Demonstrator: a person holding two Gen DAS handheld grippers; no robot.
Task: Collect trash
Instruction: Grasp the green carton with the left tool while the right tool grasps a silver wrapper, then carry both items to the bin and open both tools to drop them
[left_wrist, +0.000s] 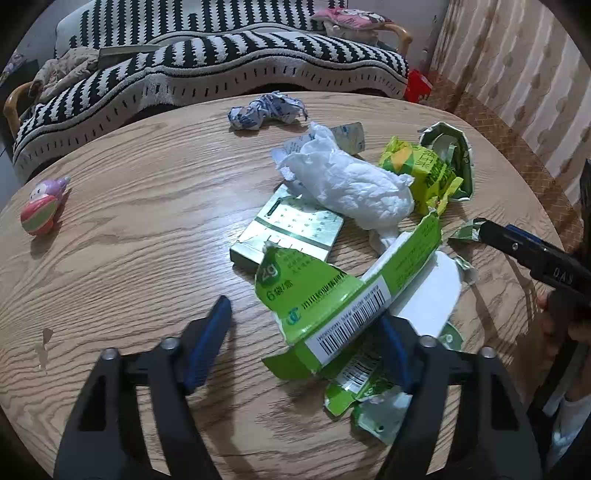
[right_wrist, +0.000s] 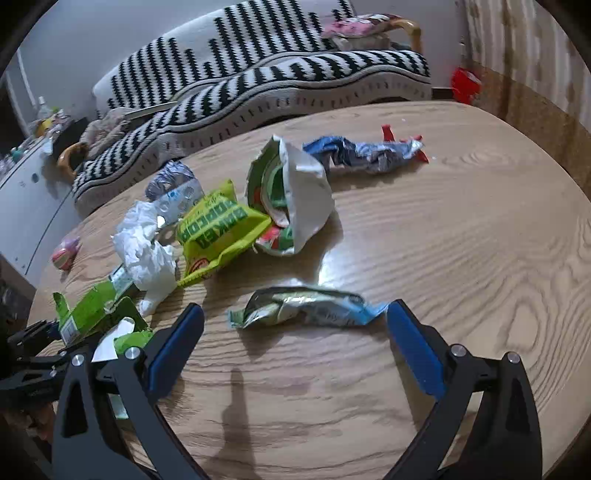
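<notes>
Round wooden worktop (right_wrist: 461, 229) strewn with rubbish. Right claw (right_wrist: 295, 325) spread wide and gripping nothing, hovering just above the wood. Directly ahead of it, near the worktop's near edge, a crumpled silver-and-blue wrapper (right_wrist: 303, 308), lying flat with its long axis running left to right, so roughly in line with the gap between the two blue pads (right_wrist: 177, 343) rather than across it; one end close to the right pad, the other short of the left pad. Likely call for turning the claw, or dropping onto the narrow middle, before closing. Farther off: a lime-green snack bag (right_wrist: 218, 229), a crushed paper cup (right_wrist: 295, 192), a white tissue wad (right_wrist: 147, 254), and a blue foil wrapper (right_wrist: 362, 153) at the far side. Left claw (left_wrist: 306, 343) also released, empty, with a torn green carton (left_wrist: 351, 291) lying between its pads and over the right one, long axis slanting from near-left to far-right. Also there: a flat pale-green box (left_wrist: 291, 229), a crumpled blue-and-white wrapper (left_wrist: 266, 110) at the far edge, a small pink toy (left_wrist: 42, 210) well apart at left. Right claw clearly nearer the silver wrapper; left claw nearer the carton.
</notes>
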